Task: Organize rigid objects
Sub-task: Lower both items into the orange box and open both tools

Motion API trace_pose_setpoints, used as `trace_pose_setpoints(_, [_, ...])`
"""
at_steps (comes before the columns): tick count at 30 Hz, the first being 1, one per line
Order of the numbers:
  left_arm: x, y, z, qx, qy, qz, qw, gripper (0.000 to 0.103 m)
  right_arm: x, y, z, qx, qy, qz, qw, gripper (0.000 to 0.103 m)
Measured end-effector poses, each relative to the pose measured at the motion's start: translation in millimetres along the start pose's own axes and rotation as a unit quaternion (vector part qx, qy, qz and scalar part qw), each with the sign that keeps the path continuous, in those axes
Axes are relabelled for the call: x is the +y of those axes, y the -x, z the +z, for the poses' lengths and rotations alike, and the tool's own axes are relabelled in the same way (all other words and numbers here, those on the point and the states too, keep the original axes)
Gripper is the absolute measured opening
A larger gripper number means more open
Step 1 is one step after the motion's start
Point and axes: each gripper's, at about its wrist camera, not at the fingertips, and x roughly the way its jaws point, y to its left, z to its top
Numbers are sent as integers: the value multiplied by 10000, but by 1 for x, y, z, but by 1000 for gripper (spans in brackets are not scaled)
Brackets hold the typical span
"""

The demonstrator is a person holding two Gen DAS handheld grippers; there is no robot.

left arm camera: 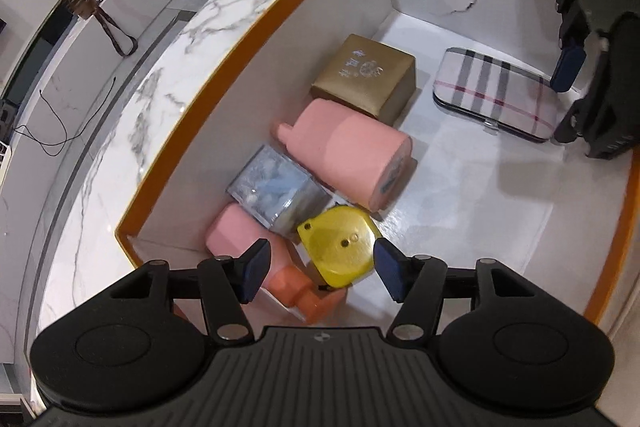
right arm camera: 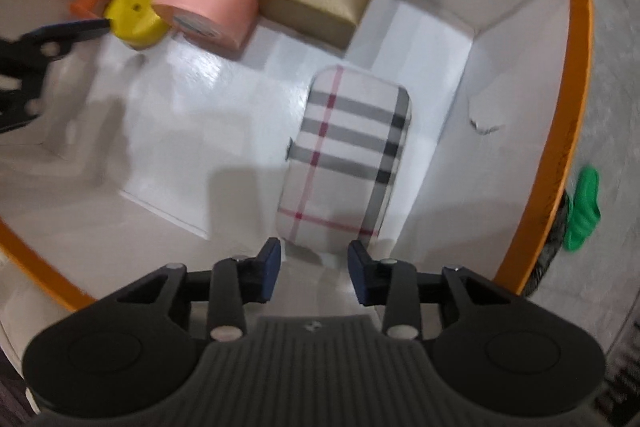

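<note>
My left gripper [left arm camera: 320,269] jaws stood apart over the yellow tape measure [left arm camera: 340,253], gripping nothing, my right gripper [right arm camera: 314,273] jaws apart just short of the plaid case [right arm camera: 348,155], both already lying inside the orange-rimmed box [left arm camera: 248,31], likely sorted there

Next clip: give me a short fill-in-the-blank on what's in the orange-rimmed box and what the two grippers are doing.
1. The plaid case lies ____ from the other items in the orange-rimmed box.
2. The gold box sits beside the large ____ cylinder.
3. The left gripper has its jaws open over the ____ tape measure.
4. The right gripper holds ____.

Missing words: apart; pink; yellow; nothing
</note>
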Motion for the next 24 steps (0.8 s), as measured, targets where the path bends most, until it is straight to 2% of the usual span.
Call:
trace_pose_setpoints(4, [-6, 0, -4, -83, 15, -116, 9999, 70, -3, -12, 5, 165, -278, -35, 9995, 36])
trace_pose_setpoints(7, [-8, 0, -6, -133, 39, -156, 9998, 70, -6, -13, 3, -32, -482, -71, 9988, 32])
trace_pose_setpoints(10, [-8, 0, -7, -167, 133, -164, 9996, 70, -18, -6, 0, -353, -952, 153, 9947, 20])
trace_pose_setpoints(13, [-5, -1, -9, -187, 232, -180, 9994, 70, -28, -7, 0, -410, -1389, 473, 9883, 19])
trace_pose_setpoints(19, [-2, 0, -14, -248, 349, -199, 9989, 68, -20, -1, -1, -658, -1246, 853, 9863, 25])
trace_pose_setpoints(24, [-2, -2, -13, -278, 451, -270, 9982, 68, -17, 9, 9, -1112, -1232, 1058, 9804, 19])
